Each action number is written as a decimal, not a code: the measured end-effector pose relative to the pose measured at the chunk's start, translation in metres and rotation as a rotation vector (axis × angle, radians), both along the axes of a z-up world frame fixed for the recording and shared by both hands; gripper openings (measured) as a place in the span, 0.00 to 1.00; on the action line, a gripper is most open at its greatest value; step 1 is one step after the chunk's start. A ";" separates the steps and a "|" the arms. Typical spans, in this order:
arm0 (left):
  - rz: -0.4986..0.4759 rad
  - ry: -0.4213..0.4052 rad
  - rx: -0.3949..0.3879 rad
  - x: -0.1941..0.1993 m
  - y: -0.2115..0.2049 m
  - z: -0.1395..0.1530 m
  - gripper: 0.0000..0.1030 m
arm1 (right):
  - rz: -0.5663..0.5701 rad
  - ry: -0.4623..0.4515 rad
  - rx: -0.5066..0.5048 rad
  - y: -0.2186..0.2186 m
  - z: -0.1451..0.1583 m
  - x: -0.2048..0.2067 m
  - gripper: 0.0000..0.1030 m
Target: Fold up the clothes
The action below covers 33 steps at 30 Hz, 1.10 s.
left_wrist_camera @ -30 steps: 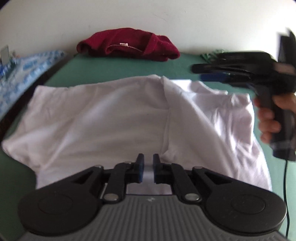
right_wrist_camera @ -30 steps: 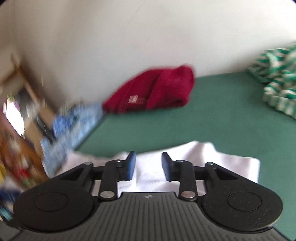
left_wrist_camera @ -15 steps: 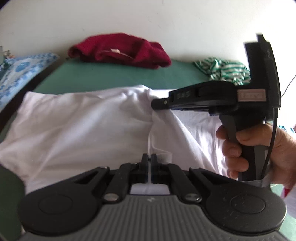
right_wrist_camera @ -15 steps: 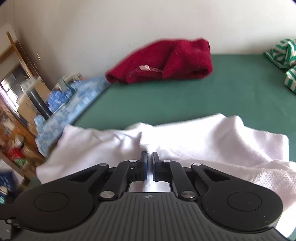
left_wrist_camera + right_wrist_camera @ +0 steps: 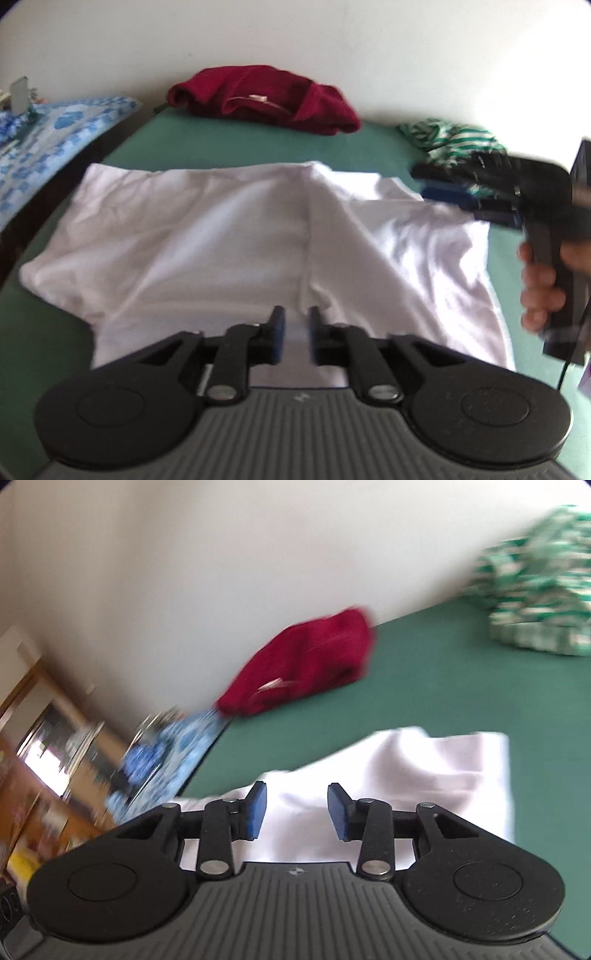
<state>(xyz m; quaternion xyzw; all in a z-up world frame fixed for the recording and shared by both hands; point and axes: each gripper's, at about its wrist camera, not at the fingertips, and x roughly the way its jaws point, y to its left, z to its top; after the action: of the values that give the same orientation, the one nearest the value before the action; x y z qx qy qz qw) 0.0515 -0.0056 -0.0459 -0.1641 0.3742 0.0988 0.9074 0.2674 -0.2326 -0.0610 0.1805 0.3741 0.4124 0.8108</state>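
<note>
A green table (image 5: pixel 229 147) runs up to a pale wall, and on it, in front of a crumpled red garment (image 5: pixel 266 98) and a striped green one (image 5: pixel 454 138), we have the white T-shirt (image 5: pixel 207 236) spread flat with one side flap folded over its middle. Our left gripper (image 5: pixel 294 334) is opening just above the shirt's near hem with nothing pinched, and our right gripper (image 5: pixel 297 810) is likewise opening, empty, over the shirt's far edge. The shirt looks light, soft and limp, so we judge it best taken by hem or folded edge.
</note>
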 end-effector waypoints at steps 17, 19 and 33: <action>0.012 0.009 0.043 -0.002 -0.006 0.008 0.00 | -0.091 -0.025 -0.109 -0.033 -0.030 0.004 0.08; -0.019 -0.030 0.028 0.000 -0.013 0.015 0.01 | -0.127 0.021 -0.072 -0.038 -0.033 0.013 0.00; -0.101 0.056 0.115 0.027 -0.038 -0.019 0.16 | 0.034 -0.031 -0.154 -0.028 -0.012 -0.026 0.11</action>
<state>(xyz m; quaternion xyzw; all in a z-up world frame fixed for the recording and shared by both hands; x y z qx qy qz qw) 0.0783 -0.0439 -0.0645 -0.0897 0.4007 0.0790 0.9084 0.2411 -0.2605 -0.0726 0.1049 0.3951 0.3990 0.8208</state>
